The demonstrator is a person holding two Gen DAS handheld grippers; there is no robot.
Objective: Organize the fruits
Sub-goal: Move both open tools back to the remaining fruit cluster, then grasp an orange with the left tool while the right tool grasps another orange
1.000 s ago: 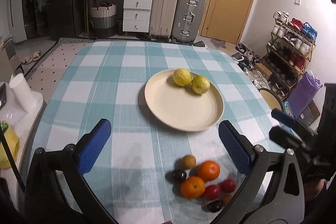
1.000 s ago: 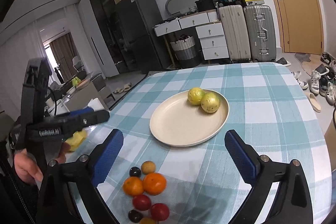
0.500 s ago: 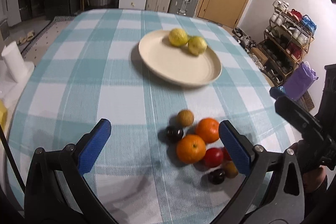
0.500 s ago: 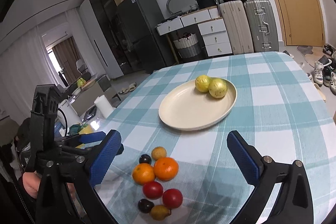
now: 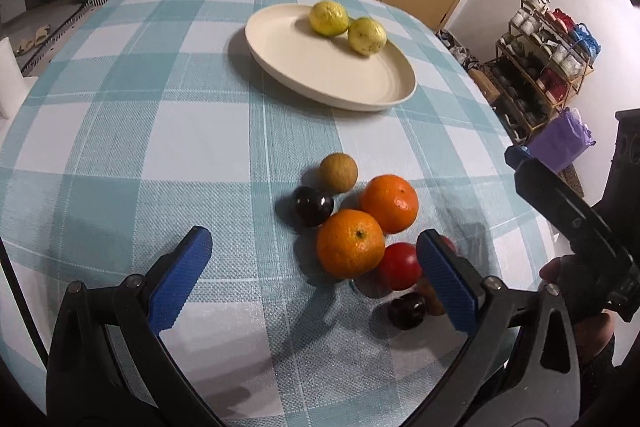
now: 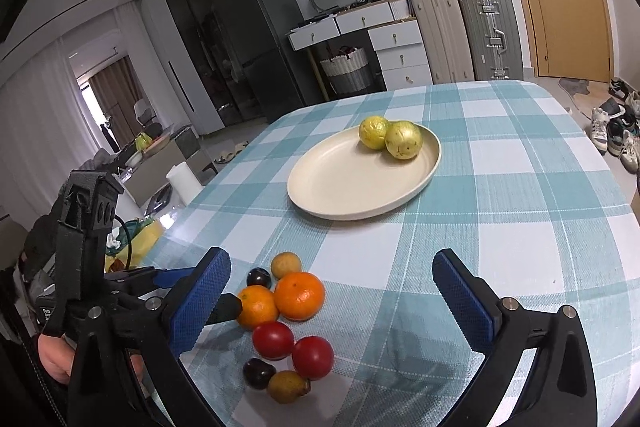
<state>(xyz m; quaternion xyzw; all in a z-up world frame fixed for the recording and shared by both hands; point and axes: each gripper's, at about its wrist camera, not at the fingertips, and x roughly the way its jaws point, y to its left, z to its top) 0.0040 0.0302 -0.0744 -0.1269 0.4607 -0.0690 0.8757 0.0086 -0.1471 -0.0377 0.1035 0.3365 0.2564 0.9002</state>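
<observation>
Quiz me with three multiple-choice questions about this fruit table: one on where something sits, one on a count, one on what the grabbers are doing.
1. Where are the two yellow fruits?
A. on the plate
B. on the cloth
C. in a gripper

2. How many oranges lie on the cloth?
A. one
B. two
C. four

3. What state is the left gripper in?
A. shut on an orange
B. shut, empty
C. open, empty

Answers: 1 A, both sit at the plate's far rim. 2 B, two side by side in the pile. 3 C, its blue pads stand wide apart with nothing between them; the right gripper is the same.
</observation>
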